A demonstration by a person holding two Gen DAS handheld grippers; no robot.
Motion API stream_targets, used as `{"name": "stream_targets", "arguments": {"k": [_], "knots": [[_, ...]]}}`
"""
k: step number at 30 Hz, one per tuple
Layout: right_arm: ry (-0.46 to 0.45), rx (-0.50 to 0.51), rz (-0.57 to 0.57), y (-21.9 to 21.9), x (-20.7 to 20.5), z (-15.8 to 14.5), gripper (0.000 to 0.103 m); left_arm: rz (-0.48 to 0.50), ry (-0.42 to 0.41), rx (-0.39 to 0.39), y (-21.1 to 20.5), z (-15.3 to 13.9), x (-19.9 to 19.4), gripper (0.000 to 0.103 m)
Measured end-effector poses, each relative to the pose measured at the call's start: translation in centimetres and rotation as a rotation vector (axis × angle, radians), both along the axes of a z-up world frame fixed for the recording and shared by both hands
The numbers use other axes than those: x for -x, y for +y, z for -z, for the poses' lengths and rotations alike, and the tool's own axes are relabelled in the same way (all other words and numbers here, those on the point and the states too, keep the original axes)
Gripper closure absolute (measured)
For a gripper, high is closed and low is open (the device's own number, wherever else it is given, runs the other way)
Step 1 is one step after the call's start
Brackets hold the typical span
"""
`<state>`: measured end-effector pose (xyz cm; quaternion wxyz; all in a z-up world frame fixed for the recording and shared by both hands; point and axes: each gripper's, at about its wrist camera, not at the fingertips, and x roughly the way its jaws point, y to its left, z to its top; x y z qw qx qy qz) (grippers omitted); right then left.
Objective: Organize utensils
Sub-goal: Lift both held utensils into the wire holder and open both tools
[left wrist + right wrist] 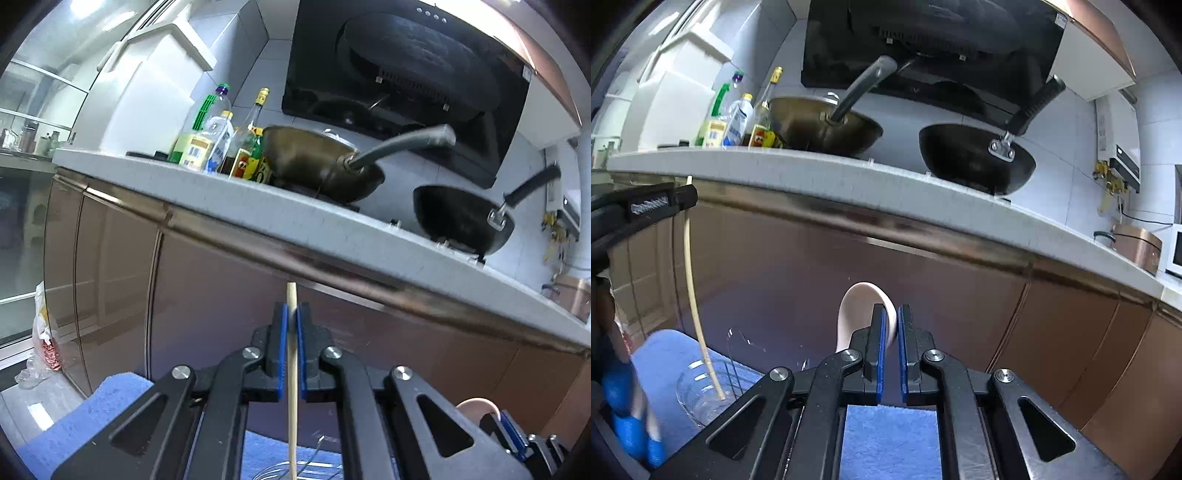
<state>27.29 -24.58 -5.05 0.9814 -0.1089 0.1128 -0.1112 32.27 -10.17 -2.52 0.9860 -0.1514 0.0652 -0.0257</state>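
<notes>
My left gripper (291, 314) is shut on a pale wooden chopstick (293, 376) that stands upright between its blue pads. In the right wrist view the same chopstick (696, 306) hangs from the left gripper (683, 197) with its lower tip inside a clear glass container (701, 387) on a blue cloth (886, 439). My right gripper (891, 314) is shut on a pink spoon (858, 314), its bowl sticking up left of the pads. The spoon's edge (476, 404) shows low right in the left wrist view.
Brown cabinet fronts (849, 277) fill the space ahead under a white counter (849, 177). Two woks (827, 125) (975, 155), bottles (738, 118) and a range hood (923, 40) are above. A plastic bag (46, 339) lies on the floor at left.
</notes>
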Motion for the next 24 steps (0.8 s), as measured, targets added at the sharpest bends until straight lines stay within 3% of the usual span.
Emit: {"name": "stream_targets", "arguments": {"k": [6,8,10,12,24], "knots": [[0.024,0.025,-0.022,1.0,0.8,3.1,0.095,-0.004,-0.005,-0.028,-0.5,3.1,1.1,0.097],[0.038,0.006,-0.032,0.8,1.4,3.6,0.087,0.012,0.019,-0.051,-0.5,3.5,1.3,0.092],[0.052,-0.024,-0.046,0.5,1.7,3.7,0.063,0.022,0.033,-0.055,-0.4,3.6,1.8,0.081],[0.052,-0.051,-0.059,0.2,2.1,3.6,0.055,0.027,0.049,-0.061,-0.1,3.6,2.3,0.077],[0.101,-0.145,-0.081,-0.3,4.4,2.7,0.051,0.068,0.125,-0.125,0.9,1.6,6.3,0.071]]}}
